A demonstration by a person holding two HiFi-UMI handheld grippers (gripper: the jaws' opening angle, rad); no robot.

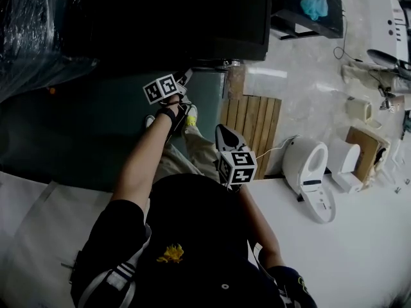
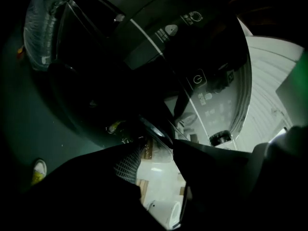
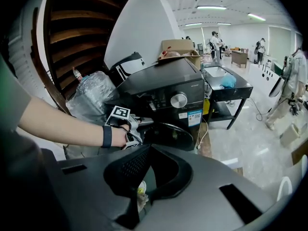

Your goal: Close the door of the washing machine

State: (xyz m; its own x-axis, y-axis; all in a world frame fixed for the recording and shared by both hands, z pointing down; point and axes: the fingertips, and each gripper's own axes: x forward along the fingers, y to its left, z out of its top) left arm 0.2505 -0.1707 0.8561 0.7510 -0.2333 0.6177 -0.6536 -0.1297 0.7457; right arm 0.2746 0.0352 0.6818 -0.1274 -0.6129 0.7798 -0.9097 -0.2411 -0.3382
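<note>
Boxy matte-black washing machine (image 3: 163, 88), its round, glossy dark-glass door (image 3: 169, 137) standing open in front. The left gripper (image 2: 159, 150) has its jaws wide apart at the door's rim; contact is lost in shadow. The right gripper (image 3: 150, 148) seems closed tip to tip, empty.

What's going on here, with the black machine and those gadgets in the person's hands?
A person stands at a black washing machine whose round door is open. The left tool, jaws apart, is at the door's rim, apparently to swing it shut; whether it touches the rim I cannot tell. The right tool hangs back with its jaws together, holding nothing. The door is not yet closed.
</note>
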